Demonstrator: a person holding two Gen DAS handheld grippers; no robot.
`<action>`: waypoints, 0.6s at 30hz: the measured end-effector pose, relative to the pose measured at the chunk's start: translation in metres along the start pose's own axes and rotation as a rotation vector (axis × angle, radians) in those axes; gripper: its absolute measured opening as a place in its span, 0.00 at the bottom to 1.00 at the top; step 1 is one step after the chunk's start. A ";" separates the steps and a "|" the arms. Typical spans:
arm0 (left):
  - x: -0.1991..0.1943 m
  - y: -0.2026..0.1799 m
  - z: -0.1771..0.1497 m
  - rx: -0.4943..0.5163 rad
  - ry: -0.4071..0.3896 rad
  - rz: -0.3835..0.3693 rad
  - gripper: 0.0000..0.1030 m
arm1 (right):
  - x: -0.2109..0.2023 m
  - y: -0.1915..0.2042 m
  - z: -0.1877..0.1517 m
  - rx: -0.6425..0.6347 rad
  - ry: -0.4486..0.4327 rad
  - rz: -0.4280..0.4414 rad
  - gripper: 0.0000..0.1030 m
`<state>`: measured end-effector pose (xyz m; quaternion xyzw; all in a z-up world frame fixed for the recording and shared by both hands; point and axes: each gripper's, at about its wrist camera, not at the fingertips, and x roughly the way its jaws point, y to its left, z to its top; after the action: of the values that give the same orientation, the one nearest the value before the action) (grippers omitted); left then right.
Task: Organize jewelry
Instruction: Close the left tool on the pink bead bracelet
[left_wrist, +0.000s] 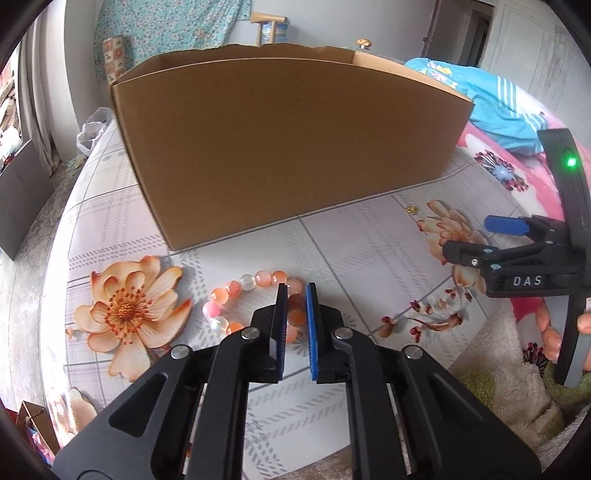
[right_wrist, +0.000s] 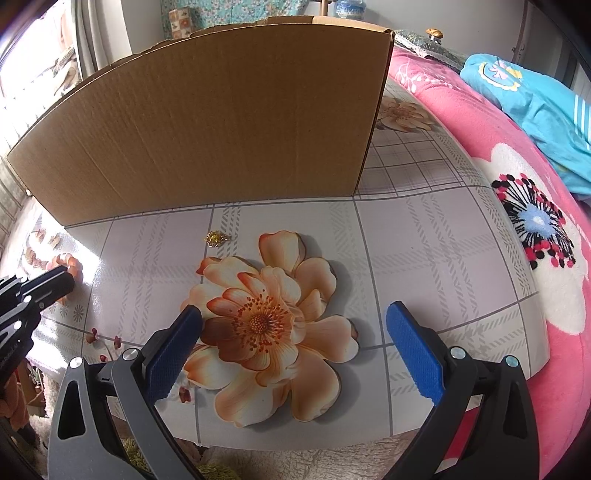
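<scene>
We have the left gripper pinched down on the right side of the bead bracelet, its blue pads drawn close with a few orange beads caught between them. The bracelet lies on the flowered tablecloth, just in front of the near wall of the cardboard box. Our right gripper waits over the printed flower to the right with its fingers wide apart and nothing between them. A small gold trinket sits near the box, a little to the right of the bracelet. For this step we judge it best to lift slowly and straight up, since round beads can roll out of a narrow pinch and the loose loop will swing. We should clear the box's tall near wall well before moving over it, then release low inside.
</scene>
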<state>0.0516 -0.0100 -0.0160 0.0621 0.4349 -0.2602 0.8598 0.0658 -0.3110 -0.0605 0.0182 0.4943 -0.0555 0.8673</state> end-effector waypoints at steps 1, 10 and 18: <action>0.001 -0.004 0.000 0.010 -0.001 0.000 0.09 | 0.000 0.000 0.000 0.000 0.000 0.001 0.94; 0.002 -0.005 0.001 0.009 0.009 0.000 0.09 | 0.001 0.000 0.000 0.000 0.000 0.001 0.94; -0.001 -0.006 0.001 0.011 0.034 -0.011 0.26 | -0.001 0.001 -0.003 0.004 -0.016 -0.002 0.94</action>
<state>0.0489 -0.0147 -0.0135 0.0688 0.4482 -0.2663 0.8506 0.0629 -0.3097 -0.0606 0.0189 0.4872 -0.0576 0.8712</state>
